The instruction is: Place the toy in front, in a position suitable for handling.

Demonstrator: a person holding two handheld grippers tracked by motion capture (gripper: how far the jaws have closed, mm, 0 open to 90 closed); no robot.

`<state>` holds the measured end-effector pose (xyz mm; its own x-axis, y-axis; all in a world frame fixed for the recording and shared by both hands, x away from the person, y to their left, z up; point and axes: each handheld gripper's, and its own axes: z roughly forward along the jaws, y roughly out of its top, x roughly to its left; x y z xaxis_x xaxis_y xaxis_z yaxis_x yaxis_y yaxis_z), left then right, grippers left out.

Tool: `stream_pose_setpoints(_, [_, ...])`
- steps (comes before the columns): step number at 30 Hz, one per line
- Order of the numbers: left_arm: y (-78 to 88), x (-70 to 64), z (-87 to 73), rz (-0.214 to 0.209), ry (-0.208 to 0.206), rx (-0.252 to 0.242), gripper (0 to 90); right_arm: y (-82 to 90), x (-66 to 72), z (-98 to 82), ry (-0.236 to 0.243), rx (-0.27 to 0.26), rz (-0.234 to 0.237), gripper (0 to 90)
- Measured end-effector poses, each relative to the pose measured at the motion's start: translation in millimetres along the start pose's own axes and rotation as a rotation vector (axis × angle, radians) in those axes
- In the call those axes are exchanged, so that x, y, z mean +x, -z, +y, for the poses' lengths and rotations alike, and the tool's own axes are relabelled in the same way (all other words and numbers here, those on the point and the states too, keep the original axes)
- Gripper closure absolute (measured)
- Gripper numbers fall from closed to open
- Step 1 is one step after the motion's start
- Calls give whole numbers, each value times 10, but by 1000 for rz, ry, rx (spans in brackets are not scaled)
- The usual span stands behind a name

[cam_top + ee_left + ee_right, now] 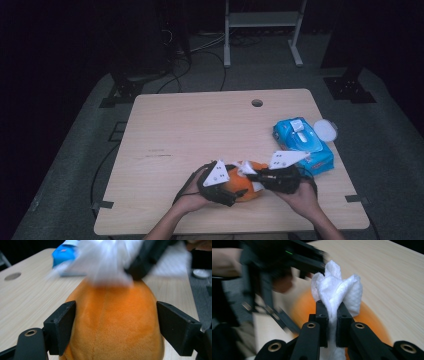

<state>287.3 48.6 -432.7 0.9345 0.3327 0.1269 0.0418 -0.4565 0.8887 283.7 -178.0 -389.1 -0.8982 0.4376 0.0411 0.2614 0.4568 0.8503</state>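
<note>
An orange plush toy lies near the table's front edge. My left gripper holds it from the left. In the left gripper view the two black jaws of the left gripper press on both flanks of the plush toy. My right gripper comes in from the right, shut on a crumpled white wipe. In the right gripper view the wipe bulges out above the closed right gripper, over the plush toy. The wipe rests against the top of the toy.
A blue pack of wet wipes with its round white lid flipped open lies at the right of the wooden table. A cable hole sits near the far edge. A metal stand is on the floor beyond.
</note>
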Motion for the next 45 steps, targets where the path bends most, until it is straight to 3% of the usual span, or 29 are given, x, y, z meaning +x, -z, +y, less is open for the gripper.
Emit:
stream_pose_setpoints(2, [1, -27, 4, 1, -18, 3, 190, -71, 123, 59, 41, 10, 18, 827])
stream_pose_setpoints(4, [22, 8, -18, 1, -2, -1, 190, -92, 157, 71, 68, 25, -5, 827])
stream_pose_setpoints(9, [51, 116, -79, 0, 58, -19, 191, 17, -86, -37, -8, 19, -60, 828])
stream_pose_setpoints(11, [37, 110, -71, 2, 60, -18, 190, 60, -143, -70, -34, 11, -72, 828])
stream_pose_setpoints(13, [12, 68, -44, 11, 43, -7, 183, 43, -97, -51, -33, 6, -58, 828])
stream_pose_setpoints(17, [-30, -38, -12, 9, -11, -2, 176, -103, 112, 31, 9, 3, 25, 828])
stream_pose_setpoints(20, [-2, -11, -31, 5, -10, 3, 184, -138, 152, 57, 48, 21, -1, 829])
stream_pose_setpoints(27, [47, 106, -84, -22, 34, -1, 192, 53, -184, -100, -55, 15, -116, 829])
stream_pose_setpoints(29, [19, 66, -35, -20, 23, 11, 158, 59, -189, -105, -82, 2, -106, 829])
stream_pose_setpoints(32, [-13, 21, -21, -8, 13, 16, 96, -5, -49, -36, -46, -16, -64, 828])
stream_pose_setpoints(33, [-7, 21, -31, -5, 0, 17, 106, -29, -6, -10, -36, -17, -48, 828])
stream_pose_setpoints(35, [27, 54, -46, -5, -6, 20, 161, -54, 41, 17, 4, -5, -60, 828])
stream_pose_setpoints(36, [46, 80, -56, -5, -4, 26, 183, -49, 27, 11, 2, -6, -62, 828])
stream_pose_setpoints(39, [105, 191, -113, -5, 34, 41, 217, 6, -120, -74, -43, -8, -93, 828])
stream_pose_setpoints(42, [148, 295, -189, -5, 102, 35, 225, 90, -261, -189, -98, -2, -131, 828])
stream_pose_setpoints(45, [146, 333, -221, -5, 126, 32, 226, 103, -232, -200, -109, -14, -107, 828])
